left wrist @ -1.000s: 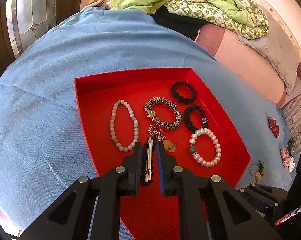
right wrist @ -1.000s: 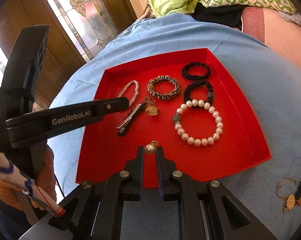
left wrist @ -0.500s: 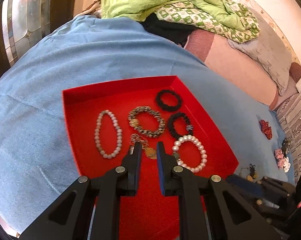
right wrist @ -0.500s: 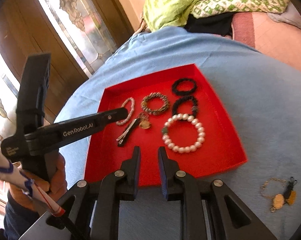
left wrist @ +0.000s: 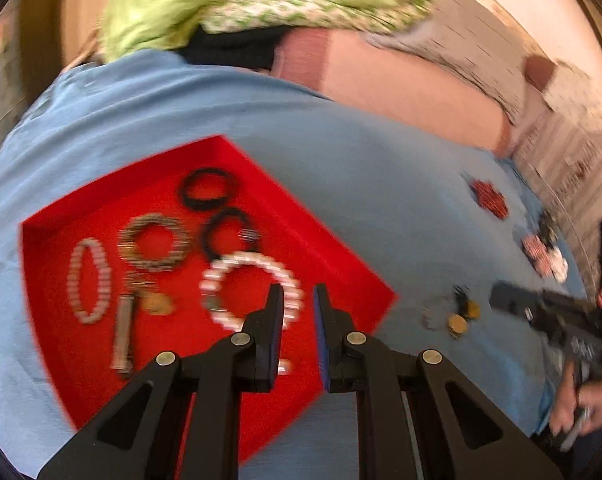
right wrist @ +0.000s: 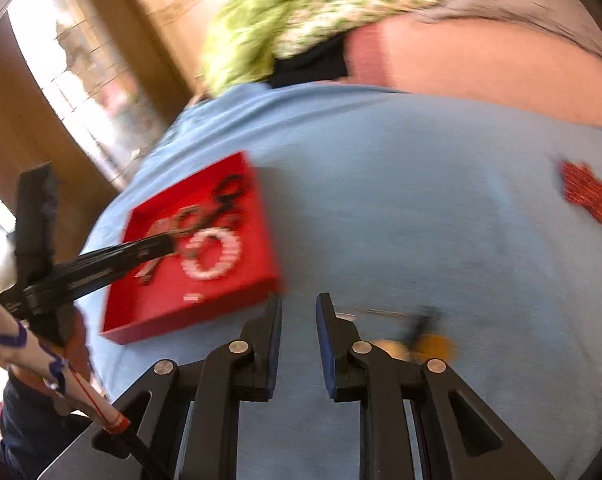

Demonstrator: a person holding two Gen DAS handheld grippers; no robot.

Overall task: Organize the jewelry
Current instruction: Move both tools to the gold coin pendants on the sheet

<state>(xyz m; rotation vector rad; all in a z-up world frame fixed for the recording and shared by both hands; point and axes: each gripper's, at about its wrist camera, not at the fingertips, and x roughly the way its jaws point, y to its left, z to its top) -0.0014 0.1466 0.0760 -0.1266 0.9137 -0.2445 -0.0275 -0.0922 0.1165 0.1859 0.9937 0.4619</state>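
The red tray [left wrist: 61, 320] on the blue cloth holds several bracelets, among them a white pearl one [left wrist: 253, 264]. A metal hair clip [left wrist: 123, 336] and a small pearl earring [left wrist: 285, 366] also lie in it. My left gripper [left wrist: 297, 292] hangs over the tray's right part, jaws slightly apart and empty. My right gripper [right wrist: 299, 300] is over bare cloth just past the tray's [right wrist: 205, 312] near corner, narrowly open and empty. A gold chain piece [right wrist: 421, 340] lies blurred right beside its right finger. Both views are motion-blurred.
More loose pieces lie on the cloth to the right: a red sequinned ornament [right wrist: 585, 192] and some pink-and-white items [left wrist: 545, 254]. Green bedding [left wrist: 241, 4] and pillows are piled behind. A hand [left wrist: 581, 404] holds the right gripper at the right edge.
The left gripper let go of the hair clip and the right let go of the pearl earring; both now lie in the tray. Both grippers swung right, toward the loose pieces on the cloth.
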